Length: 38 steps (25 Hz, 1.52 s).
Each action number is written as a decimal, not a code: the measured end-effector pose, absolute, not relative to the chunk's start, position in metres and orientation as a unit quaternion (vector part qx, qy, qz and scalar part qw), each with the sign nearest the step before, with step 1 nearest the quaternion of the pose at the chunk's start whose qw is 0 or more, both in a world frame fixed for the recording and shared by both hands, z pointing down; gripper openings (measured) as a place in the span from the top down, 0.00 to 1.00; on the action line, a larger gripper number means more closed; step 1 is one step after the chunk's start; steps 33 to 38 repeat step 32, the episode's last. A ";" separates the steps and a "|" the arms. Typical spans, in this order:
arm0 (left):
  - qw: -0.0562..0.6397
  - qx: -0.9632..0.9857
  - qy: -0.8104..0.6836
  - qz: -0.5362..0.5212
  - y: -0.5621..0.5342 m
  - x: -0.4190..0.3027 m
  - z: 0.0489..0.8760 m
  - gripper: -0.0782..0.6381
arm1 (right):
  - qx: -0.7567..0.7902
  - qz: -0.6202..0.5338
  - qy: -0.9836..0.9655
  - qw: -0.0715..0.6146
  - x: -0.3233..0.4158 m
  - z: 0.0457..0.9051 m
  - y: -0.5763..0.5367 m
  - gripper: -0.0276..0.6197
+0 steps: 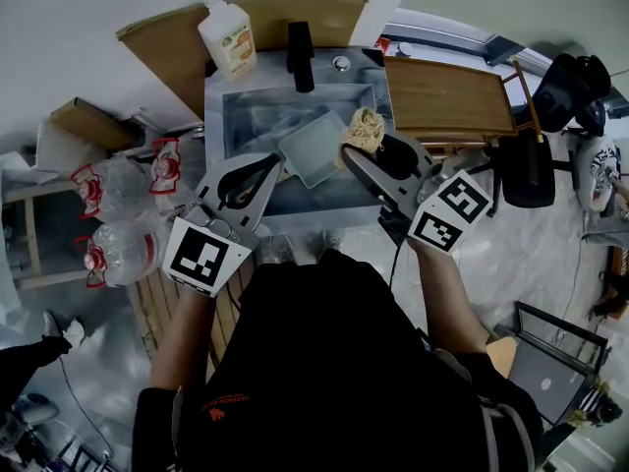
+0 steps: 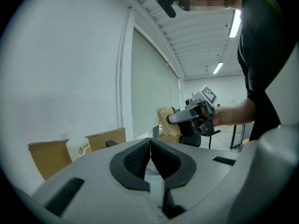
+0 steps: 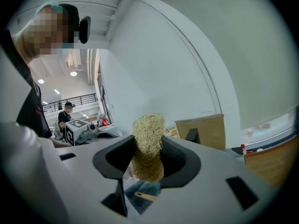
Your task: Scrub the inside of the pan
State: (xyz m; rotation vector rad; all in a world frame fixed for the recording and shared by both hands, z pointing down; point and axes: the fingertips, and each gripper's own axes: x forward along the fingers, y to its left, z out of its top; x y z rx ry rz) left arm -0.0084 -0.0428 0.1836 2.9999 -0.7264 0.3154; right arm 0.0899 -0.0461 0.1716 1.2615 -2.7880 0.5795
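In the head view a square pale-grey pan [image 1: 314, 147] sits tilted in the steel sink [image 1: 236, 116]. My left gripper [image 1: 276, 165] reaches the pan's near-left corner. In the left gripper view its jaws are pressed together [image 2: 150, 146], with a pale strip of the pan [image 2: 153, 181] low between the pads. My right gripper [image 1: 351, 152] is shut on a straw-coloured loofah scrubber [image 1: 362, 129], which hangs at the pan's right edge. In the right gripper view the loofah [image 3: 147, 164] fills the gap between the pads [image 3: 149, 141]. The left gripper view also shows the right gripper [image 2: 196, 113] and loofah [image 2: 166, 120].
A black faucet [image 1: 300, 55] and a soap bottle [image 1: 227, 37] stand behind the sink. A wooden board [image 1: 447, 96] lies to the sink's right, and a black chair [image 1: 531, 165] stands beyond it. Plastic water bottles [image 1: 113, 185] lie at the left.
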 end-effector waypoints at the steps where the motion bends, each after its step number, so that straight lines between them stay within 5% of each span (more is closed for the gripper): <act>1: 0.021 0.967 -0.234 0.103 -0.043 -0.008 0.185 0.86 | 0.405 0.187 -0.895 0.014 0.090 0.172 -0.046 0.70; 38: 0.019 0.965 -0.235 0.111 -0.032 0.006 0.191 0.86 | 0.402 0.198 -0.894 0.022 0.100 0.180 -0.036 0.70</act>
